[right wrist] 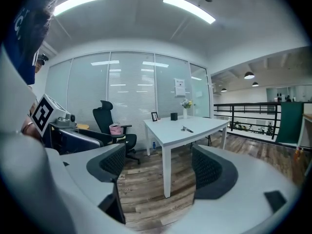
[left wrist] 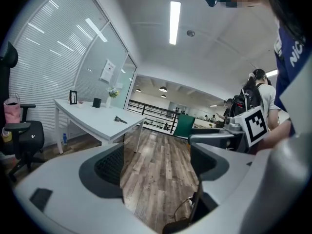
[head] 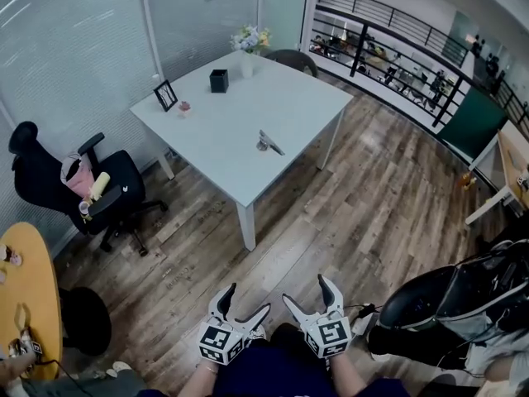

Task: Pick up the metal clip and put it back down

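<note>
Jaws of left gripper (head: pixel 248 298) and right gripper (head: pixel 306 289) wide apart, empty

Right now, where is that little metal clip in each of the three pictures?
Head view: the metal clip lies near the middle of the white table, upper centre of the picture.
Left gripper view: it is left of centre, on the tabletop.
Right gripper view: it is slightly right of centre, on the tabletop.
Shared landmark: the black box on that table.

White table (head: pixel 223 126), black chair (head: pixel 124 179)
</note>
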Demonstrator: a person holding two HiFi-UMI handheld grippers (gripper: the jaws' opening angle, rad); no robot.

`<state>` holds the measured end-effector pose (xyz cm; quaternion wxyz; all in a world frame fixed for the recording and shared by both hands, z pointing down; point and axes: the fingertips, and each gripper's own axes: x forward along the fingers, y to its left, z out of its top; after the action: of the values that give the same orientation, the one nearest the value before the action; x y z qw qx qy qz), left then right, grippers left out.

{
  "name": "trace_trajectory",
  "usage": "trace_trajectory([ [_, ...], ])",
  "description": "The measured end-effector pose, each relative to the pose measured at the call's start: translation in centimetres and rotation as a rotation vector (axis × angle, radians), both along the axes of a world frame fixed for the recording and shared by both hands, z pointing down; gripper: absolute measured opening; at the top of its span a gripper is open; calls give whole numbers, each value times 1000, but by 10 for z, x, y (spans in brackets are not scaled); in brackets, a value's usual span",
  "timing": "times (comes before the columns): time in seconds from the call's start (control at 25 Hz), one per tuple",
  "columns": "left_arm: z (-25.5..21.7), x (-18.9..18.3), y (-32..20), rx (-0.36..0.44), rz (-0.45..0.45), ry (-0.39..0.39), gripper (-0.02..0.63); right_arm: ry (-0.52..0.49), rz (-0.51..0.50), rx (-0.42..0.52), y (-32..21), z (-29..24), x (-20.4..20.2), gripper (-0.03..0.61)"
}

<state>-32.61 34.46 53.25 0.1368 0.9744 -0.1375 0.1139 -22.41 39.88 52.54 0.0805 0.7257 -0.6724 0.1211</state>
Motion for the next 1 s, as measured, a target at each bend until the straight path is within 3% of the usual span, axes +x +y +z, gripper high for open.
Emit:
trace_trajectory([
  [0.32,5,2,-23,-23,-14,-15,425,-22,3,-41,-18,16,5,414],
  [0.52,-1,17,-52,-5,-88,10,425,-22,-29,-49,-46,18,25,405],
  [1.0,2,113,-119,-13,-176,-18,425,7,-130,-49,-127,20,128,387],
])
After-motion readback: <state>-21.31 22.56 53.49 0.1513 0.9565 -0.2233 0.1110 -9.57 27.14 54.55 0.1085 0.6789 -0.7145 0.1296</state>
